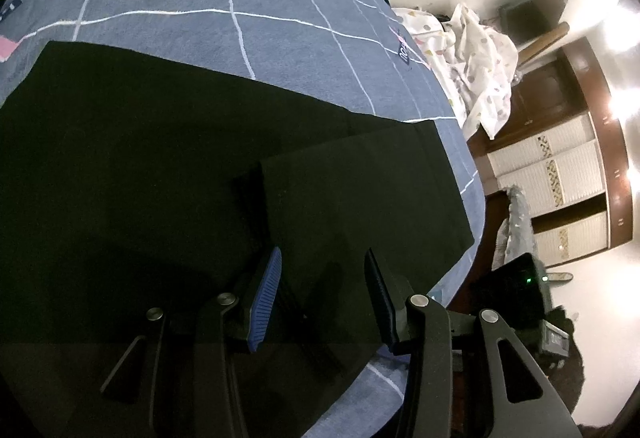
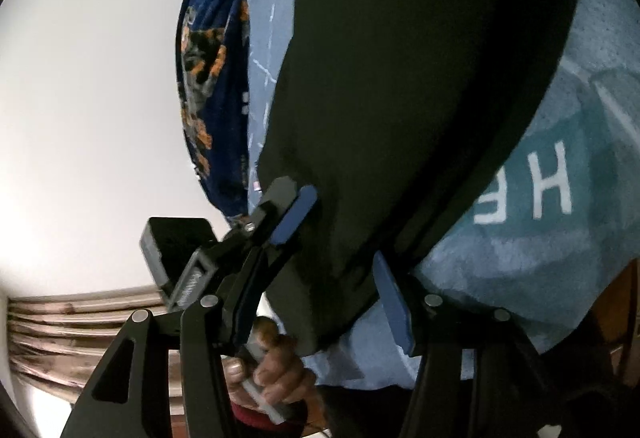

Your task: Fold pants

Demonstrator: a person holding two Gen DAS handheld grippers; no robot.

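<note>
Item: black pants [image 1: 160, 177], spread on the bed [image 1: 240, 5], frame centre. Your left claw [image 1: 324, 298] and right claw [image 2: 344, 270]: apart, gripping nothing. Step: between folds; next, re-grip an edge

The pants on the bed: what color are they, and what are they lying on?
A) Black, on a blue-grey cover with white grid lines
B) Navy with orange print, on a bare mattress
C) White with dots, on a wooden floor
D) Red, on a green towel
A: the left wrist view shows the black pants spread flat on the blue-grey cover crossed by thin white lines.
</note>
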